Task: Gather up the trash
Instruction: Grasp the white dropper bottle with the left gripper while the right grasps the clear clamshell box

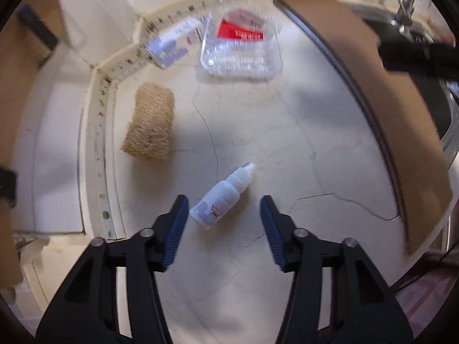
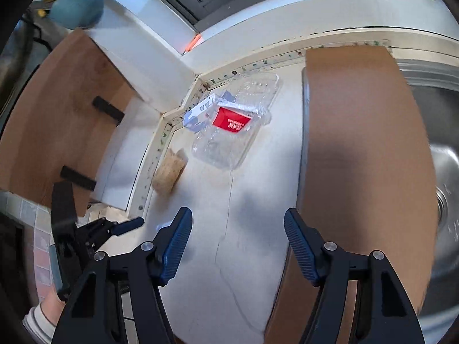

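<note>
A small white dropper bottle [image 1: 221, 196] lies on the pale counter [image 1: 272, 149], just beyond and between the tips of my open, empty left gripper [image 1: 224, 202]. A tan loofah scrubber [image 1: 151, 122] [image 2: 169, 174] lies to its left. Farther back sit a clear plastic clamshell box with a red label [image 1: 242, 46] [image 2: 233, 123] and a small white and blue carton [image 1: 172, 44] [image 2: 199, 113]. My right gripper [image 2: 238, 219] is open and empty above the counter, near the cardboard edge. The left gripper shows in the right wrist view [image 2: 126, 226].
A large cardboard sheet [image 1: 387, 109] [image 2: 364, 149] lies along the counter's right side, partly over a steel sink [image 2: 441, 143] with a tap [image 1: 407, 3]. A wooden cabinet [image 2: 57, 120] and white wall corner stand at the left. The counter surface has cracks.
</note>
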Available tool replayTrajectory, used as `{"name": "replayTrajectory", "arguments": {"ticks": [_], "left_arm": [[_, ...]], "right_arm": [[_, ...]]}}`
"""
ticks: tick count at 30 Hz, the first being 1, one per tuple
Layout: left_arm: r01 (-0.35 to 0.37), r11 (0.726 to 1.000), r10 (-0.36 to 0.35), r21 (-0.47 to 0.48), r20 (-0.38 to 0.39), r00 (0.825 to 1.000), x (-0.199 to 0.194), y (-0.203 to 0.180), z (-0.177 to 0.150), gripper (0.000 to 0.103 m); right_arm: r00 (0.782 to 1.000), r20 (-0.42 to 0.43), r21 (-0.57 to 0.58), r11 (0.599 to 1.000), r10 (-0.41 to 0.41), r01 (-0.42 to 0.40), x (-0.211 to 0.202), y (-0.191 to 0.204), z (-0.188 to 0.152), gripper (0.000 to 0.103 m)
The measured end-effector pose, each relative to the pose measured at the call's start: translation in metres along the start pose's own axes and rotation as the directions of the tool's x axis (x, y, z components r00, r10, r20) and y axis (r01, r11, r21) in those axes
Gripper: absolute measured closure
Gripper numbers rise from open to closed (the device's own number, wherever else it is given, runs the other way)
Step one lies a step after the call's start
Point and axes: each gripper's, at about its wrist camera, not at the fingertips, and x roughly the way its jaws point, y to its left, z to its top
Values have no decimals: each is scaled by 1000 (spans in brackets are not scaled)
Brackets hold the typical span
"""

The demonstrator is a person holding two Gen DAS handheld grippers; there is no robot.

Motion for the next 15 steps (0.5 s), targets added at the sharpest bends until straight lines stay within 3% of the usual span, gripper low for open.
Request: {"name": "replayTrajectory", "arguments": {"ticks": [4,9,15], "left_arm": [[-1,1000,2,22,-48,999,19,2,7,62],[15,1000,-15,0,-87,996,31,8,7,74],[37,993,-46,-113,-83,995,35,19,8,77]], "right_arm": [[999,-32,-13,1000,18,-18,27,-2,21,35],[998,-57,-22,999,27,-29,54,0,33,36],[996,-79,12,999,37,-37,83,-5,47,40]]}}
